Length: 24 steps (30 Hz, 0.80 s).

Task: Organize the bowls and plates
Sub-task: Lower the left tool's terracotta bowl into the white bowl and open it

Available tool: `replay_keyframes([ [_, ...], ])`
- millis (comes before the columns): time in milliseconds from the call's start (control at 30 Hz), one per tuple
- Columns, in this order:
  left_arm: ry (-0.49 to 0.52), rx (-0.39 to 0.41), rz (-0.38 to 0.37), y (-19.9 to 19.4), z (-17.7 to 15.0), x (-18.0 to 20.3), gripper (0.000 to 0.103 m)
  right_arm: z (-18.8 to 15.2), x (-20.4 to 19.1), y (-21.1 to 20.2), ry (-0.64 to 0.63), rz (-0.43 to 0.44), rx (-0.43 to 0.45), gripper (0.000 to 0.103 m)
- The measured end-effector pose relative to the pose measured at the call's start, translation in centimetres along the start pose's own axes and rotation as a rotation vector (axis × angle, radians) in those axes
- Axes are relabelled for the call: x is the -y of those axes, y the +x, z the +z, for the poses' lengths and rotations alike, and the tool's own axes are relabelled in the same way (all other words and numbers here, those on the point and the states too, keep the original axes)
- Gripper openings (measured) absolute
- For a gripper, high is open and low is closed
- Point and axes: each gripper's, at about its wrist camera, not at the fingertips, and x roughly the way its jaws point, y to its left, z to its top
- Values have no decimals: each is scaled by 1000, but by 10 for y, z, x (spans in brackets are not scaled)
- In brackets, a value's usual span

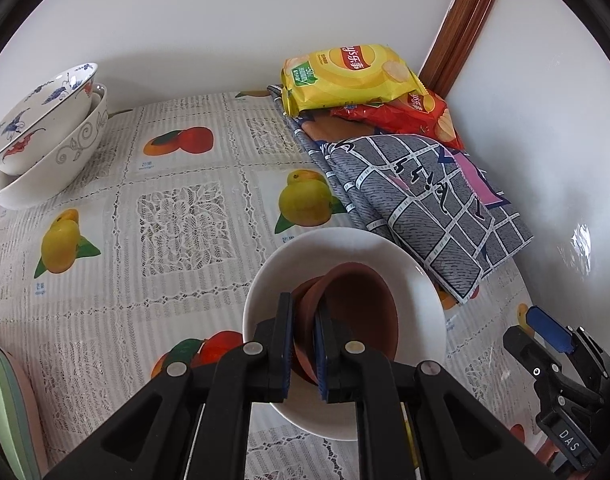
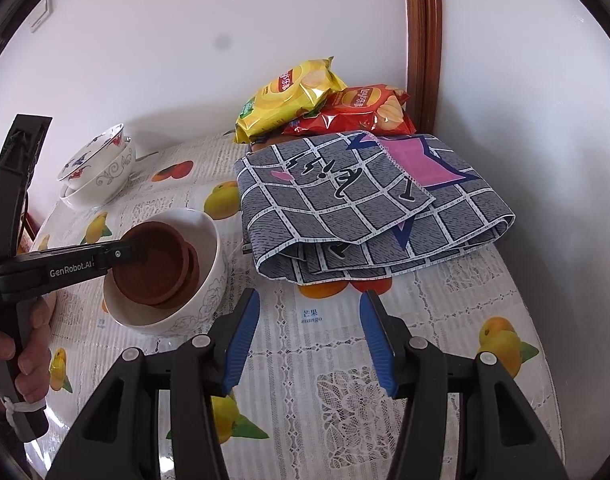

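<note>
Terracotta-brown shallow dishes, two nested, lean tilted inside a white ceramic bowl with a faint floral outline near the middle of the table. Left gripper: jaws nearly closed, pinching the near rim of the brown dishes; a hand holds its handle. Right gripper: blue pads apart, nothing between them, hovering over bare tablecloth just beside the white bowl.

Step judged in hand: settling the brown dishes into the white bowl. To do it well, lower until the dishes lie flat on the bowl's floor, then release gently so neither slides nor chips the wall; the free gripper could steady the bowl's rim.

Surroundings: fruit-printed lace-pattern tablecloth; stacked painted porcelain bowls well apart at the far edge; folded grey checked cloth near the bowl; yellow crisp packet and red crisp packet behind it.
</note>
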Motion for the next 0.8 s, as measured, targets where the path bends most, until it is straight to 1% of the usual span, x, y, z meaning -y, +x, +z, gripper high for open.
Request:
replay_keyframes([
  [233, -33, -32, -55, 8, -2, -2, 10, -2, -3, 5, -20, 2, -9, 52],
  [467, -30, -37, -61, 6, -3, -2, 13, -2, -5, 6, -22, 1, -22, 52],
  [567, -26, -35, -69, 1, -2, -2, 18, -1, -7, 5, -24, 0, -24, 52],
  [600, -23, -31, -64, -2, -2, -2, 24, -1, -9, 5, -26, -3, -23, 53],
  [633, -17, -25, -58, -5, -3, -2, 26, 0, -10, 4, -28, -6, -21, 53],
  [800, 2, 3, -61, -21, -3, -2, 26, 4, -17, -2, -41, -9, -5, 53],
])
